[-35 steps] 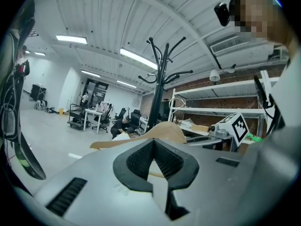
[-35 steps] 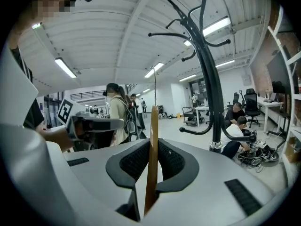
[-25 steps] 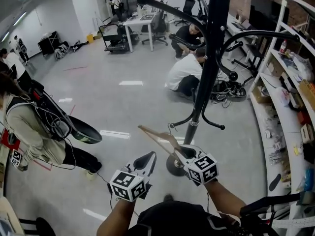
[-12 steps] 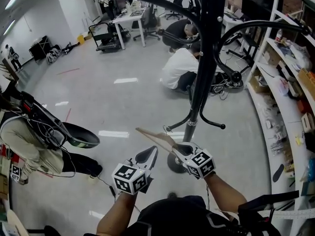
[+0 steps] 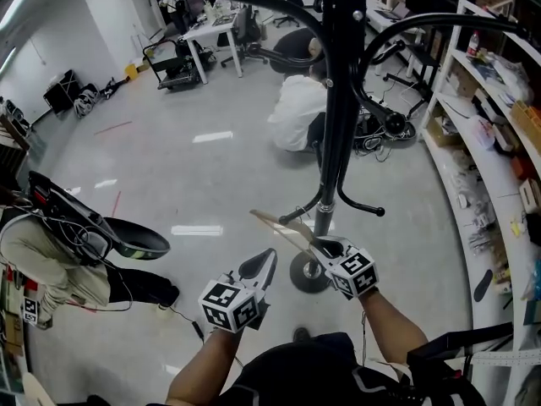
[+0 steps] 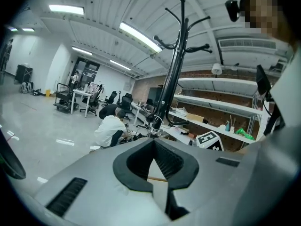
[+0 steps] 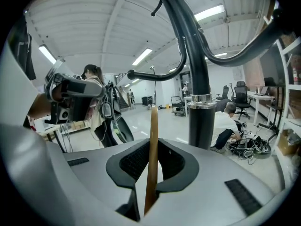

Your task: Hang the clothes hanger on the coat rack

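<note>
The black coat rack (image 5: 336, 100) stands just ahead on a round base (image 5: 306, 274), its curved hooks spreading overhead. My right gripper (image 5: 321, 245) is shut on a thin wooden clothes hanger (image 5: 281, 226), which slants up and to the left beside the pole, below the hooks. In the right gripper view the hanger (image 7: 152, 149) rises edge-on between the jaws of the right gripper (image 7: 153, 145), with the rack's pole (image 7: 200, 98) close behind. My left gripper (image 5: 266, 259) is shut on nothing, a little left of the hanger. In the left gripper view, past the left gripper (image 6: 154, 147), the rack (image 6: 171, 74) stands ahead.
A person in white (image 5: 292, 112) crouches on the floor behind the rack. Another person (image 5: 51, 244) stands at the left with a dark pan-shaped object (image 5: 135, 237). Cluttered shelves (image 5: 499, 108) line the right side. Desks and chairs (image 5: 211, 32) are far back.
The rack has come nearer and looms larger in the head view. Both grippers and the hanger have shifted slightly toward the pole. The right gripper still holds the hanger.
</note>
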The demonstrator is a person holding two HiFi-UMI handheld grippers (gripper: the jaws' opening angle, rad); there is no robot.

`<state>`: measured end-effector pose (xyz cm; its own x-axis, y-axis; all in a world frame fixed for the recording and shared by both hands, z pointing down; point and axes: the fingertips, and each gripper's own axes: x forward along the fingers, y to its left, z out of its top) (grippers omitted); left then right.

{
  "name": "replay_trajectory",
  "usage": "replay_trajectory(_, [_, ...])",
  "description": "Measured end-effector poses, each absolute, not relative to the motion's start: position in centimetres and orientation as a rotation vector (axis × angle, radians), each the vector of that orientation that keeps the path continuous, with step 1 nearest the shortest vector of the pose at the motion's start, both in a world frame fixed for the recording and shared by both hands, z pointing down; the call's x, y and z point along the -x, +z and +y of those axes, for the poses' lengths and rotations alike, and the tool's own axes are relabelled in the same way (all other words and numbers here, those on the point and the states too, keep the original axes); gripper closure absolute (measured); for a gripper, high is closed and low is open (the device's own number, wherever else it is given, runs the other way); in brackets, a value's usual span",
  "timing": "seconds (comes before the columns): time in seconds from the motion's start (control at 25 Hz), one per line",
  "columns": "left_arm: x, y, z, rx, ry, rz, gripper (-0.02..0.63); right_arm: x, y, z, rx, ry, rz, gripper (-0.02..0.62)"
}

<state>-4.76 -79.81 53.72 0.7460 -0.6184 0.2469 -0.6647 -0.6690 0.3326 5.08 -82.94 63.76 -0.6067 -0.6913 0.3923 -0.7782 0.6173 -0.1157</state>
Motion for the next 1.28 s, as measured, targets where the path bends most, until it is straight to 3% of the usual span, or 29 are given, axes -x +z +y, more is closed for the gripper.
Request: replay_trajectory(1.28, [3.3, 54.9, -79.6, -2.479, 0.107, -0.960, 0.606, -8.2, 65.5, -85.1, -1.229, 0.355, -2.407, 0.540])
